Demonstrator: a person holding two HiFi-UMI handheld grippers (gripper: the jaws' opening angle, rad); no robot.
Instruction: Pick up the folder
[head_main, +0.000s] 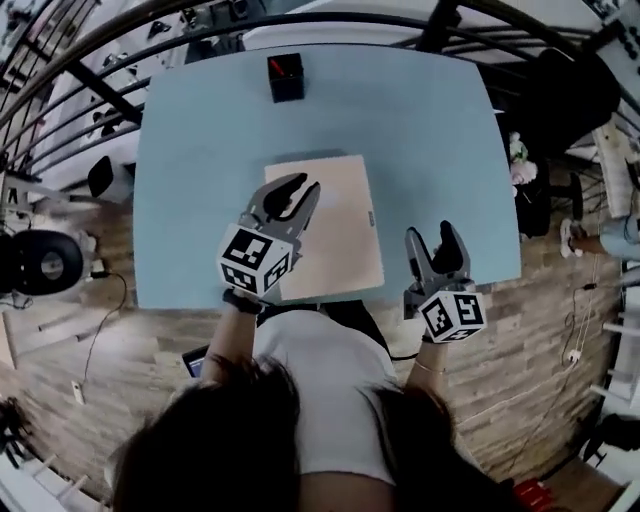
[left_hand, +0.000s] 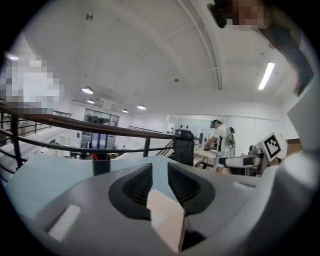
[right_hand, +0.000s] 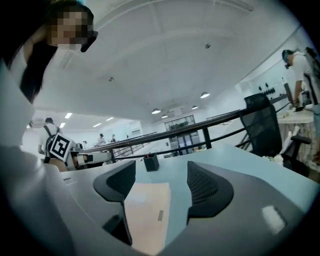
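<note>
Hovering over the left part of the folder, the left gripper points toward the far side of the table; its marker cube sits above the table's near edge; in the left gripper view its jaws stand a narrow gap apart, pads clear of everything, a strip of blue table showing between them; a corner of the folder shows low in that gap, beneath the jaws, not pinched.

Right gripper is to the right of the folder, over bare table close to the near edge, apart from the folder's right side; its marker cube hangs past the table edge; in the right gripper view its jaws are spread wide with nothing clasped; the folder lies flat on the table, seen between them and closer to the left jaw.

Folder is beige, flat on the light blue table, centre, nearer the near edge than the far one; a small grey tab sits at its right edge.

Black pen holder with something red in it stands at the far edge of the table, well apart from the folder.

Black railing runs beyond the table; a black office chair stands at the far right; wooden floor surrounds the table; a person in a white top stands in the background at another table.
</note>
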